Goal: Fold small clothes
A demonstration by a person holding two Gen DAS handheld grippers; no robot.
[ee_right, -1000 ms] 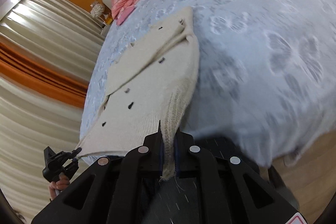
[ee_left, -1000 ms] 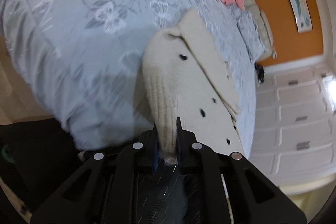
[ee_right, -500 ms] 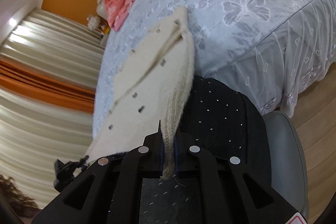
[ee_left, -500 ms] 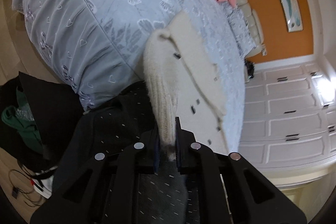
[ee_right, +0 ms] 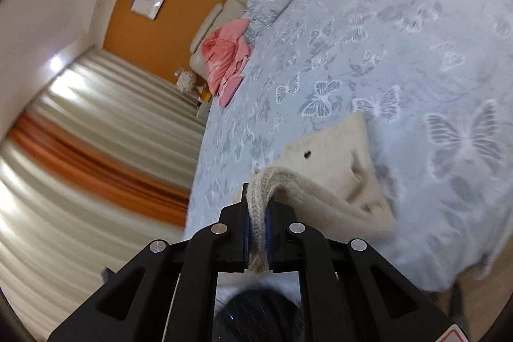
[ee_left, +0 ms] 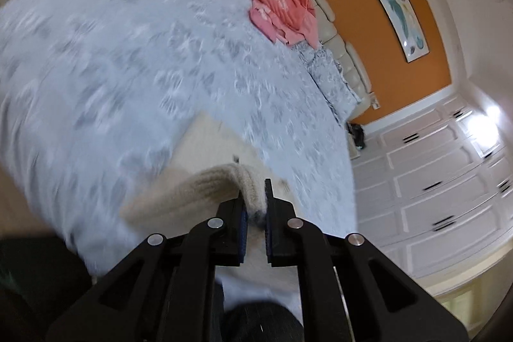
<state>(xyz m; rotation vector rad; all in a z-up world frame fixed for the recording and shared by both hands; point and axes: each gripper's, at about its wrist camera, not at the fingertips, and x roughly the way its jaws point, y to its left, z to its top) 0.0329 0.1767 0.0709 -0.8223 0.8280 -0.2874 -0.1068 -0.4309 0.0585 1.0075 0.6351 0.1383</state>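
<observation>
A cream knit cardigan (ee_left: 192, 191) with small dark buttons lies near the front edge of the bed. My left gripper (ee_left: 255, 201) is shut on its ribbed edge and holds that edge up, bent over itself. My right gripper (ee_right: 258, 213) is shut on another ribbed edge of the same cardigan (ee_right: 333, 156), which arches up from the bed into the jaws. The rest of the cardigan lies partly doubled on the bedspread. The left wrist view is motion-blurred.
The bed has a pale blue butterfly-print bedspread (ee_right: 400, 60). A pink garment (ee_left: 282, 12) lies crumpled at the far end by the cream headboard (ee_left: 323, 5); it also shows in the right wrist view (ee_right: 226, 60). Curtains (ee_right: 80, 149) and white wardrobes (ee_left: 442, 181) flank the bed.
Both grippers have swung forward over the bed, carrying the held edges toward the far end. The cardigan, stretched long before, is now bunched and folding over itself.
</observation>
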